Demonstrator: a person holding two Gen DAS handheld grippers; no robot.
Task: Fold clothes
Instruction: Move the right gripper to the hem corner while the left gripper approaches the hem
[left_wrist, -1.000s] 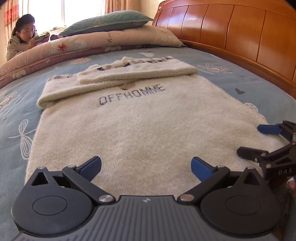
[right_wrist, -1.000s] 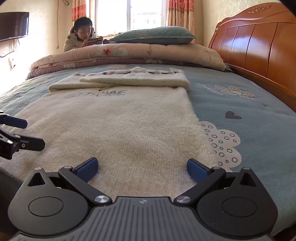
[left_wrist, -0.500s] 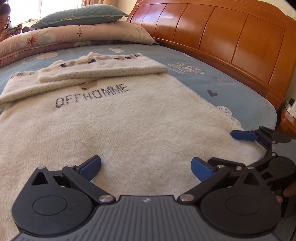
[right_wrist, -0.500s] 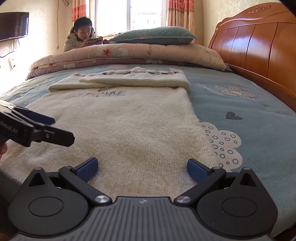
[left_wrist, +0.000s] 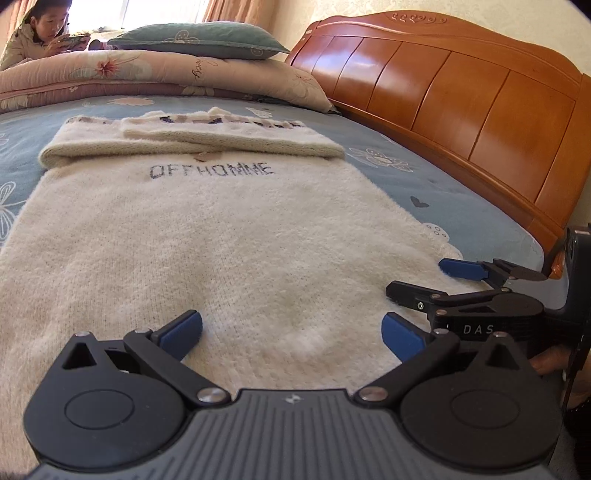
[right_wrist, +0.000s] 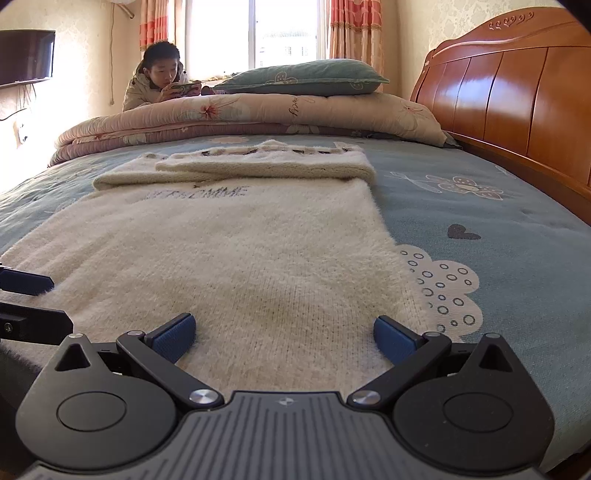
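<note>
A cream fuzzy sweater (left_wrist: 207, 236) lies flat on the blue bed, with "OFFHOMME" lettering (left_wrist: 210, 170) and its sleeves folded across the far end (left_wrist: 192, 142). My left gripper (left_wrist: 291, 332) is open, low over the sweater's near hem. The right gripper (left_wrist: 424, 280) shows at the right of that view, open at the hem's right corner. In the right wrist view the sweater (right_wrist: 236, 251) stretches ahead, my right gripper (right_wrist: 284, 334) open over its near right hem. The left gripper's fingers (right_wrist: 26, 282) poke in at the left edge.
A wooden headboard (left_wrist: 461, 107) runs along the right side. Folded floral quilts (right_wrist: 258, 114) and a green pillow (right_wrist: 299, 77) lie at the far end, where a person (right_wrist: 159, 81) leans holding a phone. Blue patterned sheet (right_wrist: 480, 229) lies right of the sweater.
The left gripper swung right, then back left and pulled away, so more of the sweater's left side shows. The right gripper has stayed nearly still, still open over the hem.
</note>
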